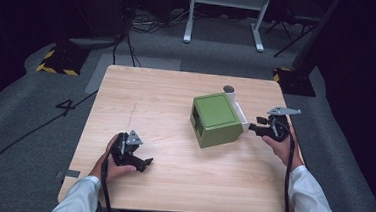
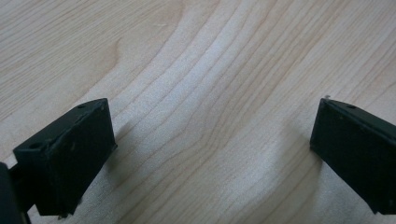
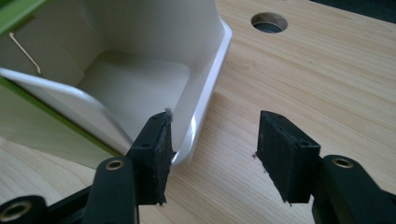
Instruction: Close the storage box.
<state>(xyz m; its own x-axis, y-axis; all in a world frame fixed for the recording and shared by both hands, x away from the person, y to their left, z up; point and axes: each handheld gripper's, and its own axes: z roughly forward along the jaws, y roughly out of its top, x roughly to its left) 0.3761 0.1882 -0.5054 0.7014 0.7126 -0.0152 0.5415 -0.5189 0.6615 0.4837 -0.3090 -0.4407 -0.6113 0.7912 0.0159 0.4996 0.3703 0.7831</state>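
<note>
Wooden table (image 1: pixel 170 185) carries 1 green box (image 1: pixel 216 119) with its white drawer (image 3: pixel 140 84) slid out. Right gripper (image 3: pixel 212 154) hangs open at the drawer's rim, probably to push it. Left gripper (image 2: pixel 210 154) rests open, well apart from the box.

Only legible mark: a black "4" (image 1: pixel 64 106) on the grey floor (image 1: pixel 34 125), left of table.

One green box (image 1: pixel 216 120) with one white drawer (image 3: pixel 140 84) on one wooden table (image 1: pixel 170 185). Two grippers: left (image 1: pixel 144 163), right (image 1: pixel 252 129). One round hole (image 3: pixel 268 21).
</note>
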